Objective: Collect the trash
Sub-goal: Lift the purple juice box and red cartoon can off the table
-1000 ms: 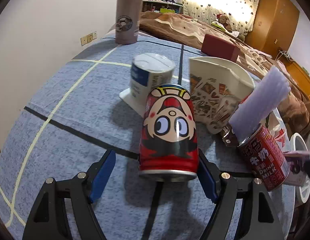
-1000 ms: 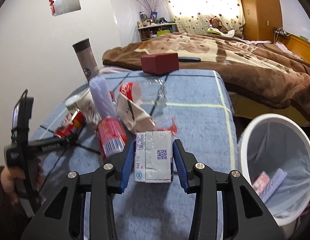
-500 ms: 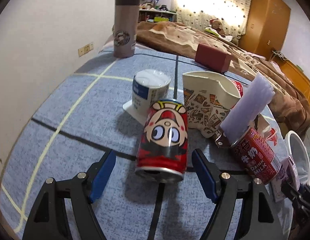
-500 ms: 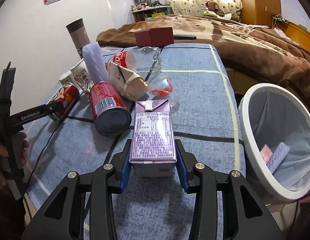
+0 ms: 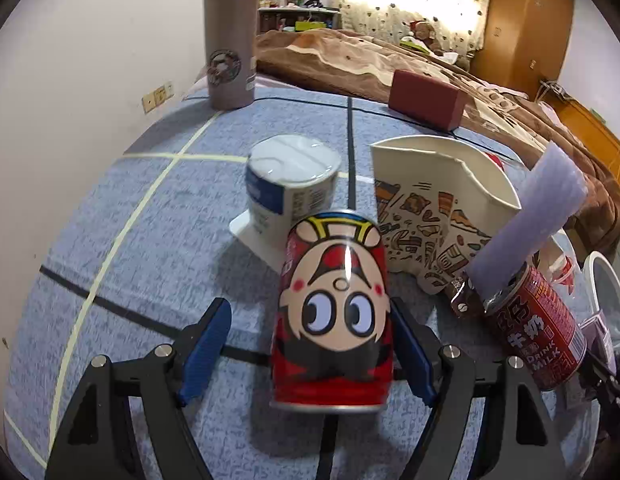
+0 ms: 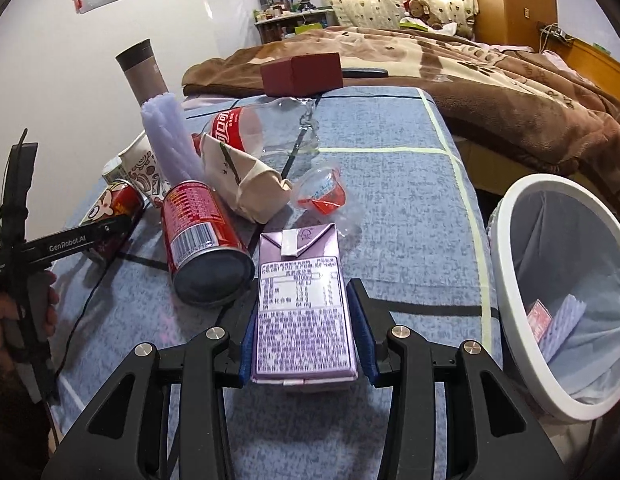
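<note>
My left gripper is open around a red cartoon-face can lying on the blue cloth; its right pad touches the can, the left pad stands apart. My right gripper is shut on a purple milk carton above the cloth. A white bin with a liner stands to its right and holds some trash. A red milk-drink can with a lilac foam strip lies left of the carton. The cartoon can also shows in the right wrist view.
A printed paper cup, a white-and-blue cup, a cola bottle, a beige pouch and a small plastic cup lie on the cloth. A brown tumbler and a dark red box stand at the back.
My left gripper has moved forward, so the cartoon can now sits deeper between its fingers. My right gripper has lifted and tilted a little with the purple carton.
</note>
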A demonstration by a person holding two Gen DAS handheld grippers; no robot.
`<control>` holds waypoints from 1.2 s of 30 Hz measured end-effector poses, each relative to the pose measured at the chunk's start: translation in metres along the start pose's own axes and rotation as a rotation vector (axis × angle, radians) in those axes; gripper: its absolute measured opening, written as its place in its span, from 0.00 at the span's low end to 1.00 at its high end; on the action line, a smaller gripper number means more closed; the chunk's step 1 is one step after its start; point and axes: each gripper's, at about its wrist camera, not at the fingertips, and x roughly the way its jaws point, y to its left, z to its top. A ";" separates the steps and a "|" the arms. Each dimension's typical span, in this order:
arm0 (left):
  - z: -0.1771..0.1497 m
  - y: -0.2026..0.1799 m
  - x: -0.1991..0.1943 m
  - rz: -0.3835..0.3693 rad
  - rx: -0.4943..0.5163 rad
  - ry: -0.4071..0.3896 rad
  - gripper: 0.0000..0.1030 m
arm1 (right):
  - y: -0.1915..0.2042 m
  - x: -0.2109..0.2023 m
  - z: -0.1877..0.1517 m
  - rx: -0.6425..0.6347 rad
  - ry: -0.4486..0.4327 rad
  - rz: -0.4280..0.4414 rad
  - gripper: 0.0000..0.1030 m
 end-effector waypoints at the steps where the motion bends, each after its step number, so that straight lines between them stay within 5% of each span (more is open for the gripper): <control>1: 0.000 -0.001 0.000 -0.008 -0.001 -0.002 0.75 | -0.001 0.001 0.000 0.005 0.005 -0.004 0.41; 6: -0.001 -0.004 0.004 -0.024 0.001 0.020 0.54 | -0.002 0.002 0.001 0.024 0.002 0.009 0.41; 28: -0.019 -0.017 -0.019 -0.058 0.021 -0.023 0.53 | -0.005 -0.007 0.002 0.046 -0.042 0.012 0.39; 36: -0.019 -0.020 -0.006 -0.090 0.035 0.025 0.54 | -0.004 -0.008 0.002 0.044 -0.037 0.014 0.39</control>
